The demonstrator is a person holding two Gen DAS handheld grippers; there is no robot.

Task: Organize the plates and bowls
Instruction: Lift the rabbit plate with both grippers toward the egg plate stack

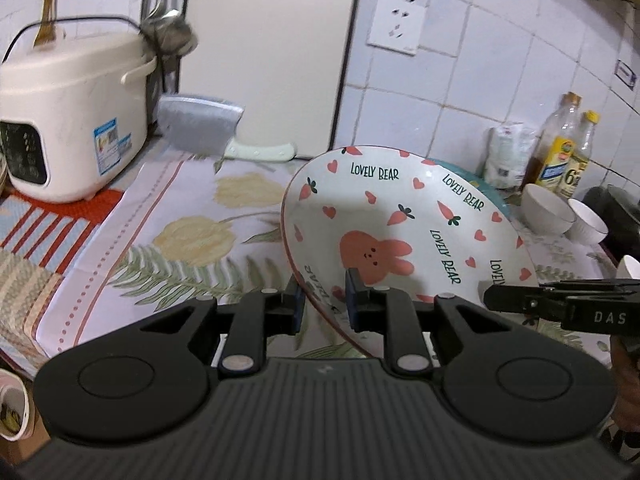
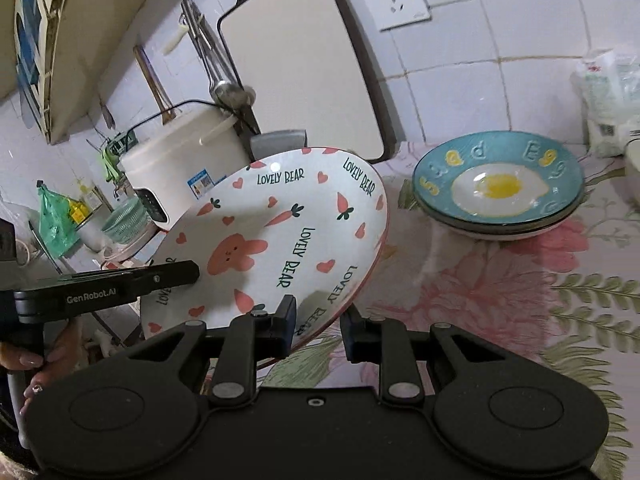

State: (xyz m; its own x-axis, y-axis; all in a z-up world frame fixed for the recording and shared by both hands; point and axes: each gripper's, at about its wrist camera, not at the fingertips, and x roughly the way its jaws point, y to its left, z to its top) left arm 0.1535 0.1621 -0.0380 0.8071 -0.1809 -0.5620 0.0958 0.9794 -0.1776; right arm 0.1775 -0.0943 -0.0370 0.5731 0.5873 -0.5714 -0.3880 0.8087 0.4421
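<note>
A white plate (image 1: 400, 216) (image 2: 280, 232) printed with a pink rabbit, carrots, hearts and "LOVELY BEAR" hangs tilted above the floral counter cloth. My left gripper (image 1: 324, 300) is shut on its near-left rim, one pad on each face. My right gripper (image 2: 320, 320) is shut on the opposite rim in the same way. Each gripper shows in the other's view: the right gripper (image 1: 560, 306) at the right edge, the left gripper (image 2: 120, 284) at the left. A stack of blue fried-egg plates (image 2: 500, 188) rests on the cloth to the right, its rim (image 1: 460, 170) peeking from behind the held plate. Two white bowls (image 1: 560, 212) lie on their sides at the far right.
A white rice cooker (image 1: 68, 128) stands at the left, with a cleaver (image 1: 200, 128) and a cutting board (image 1: 272, 40) leaning on the tiled wall. Oil bottles (image 1: 564, 152) and a white bag (image 1: 506, 156) stand at the back right. A hand (image 2: 44, 364) holds the left gripper's grip.
</note>
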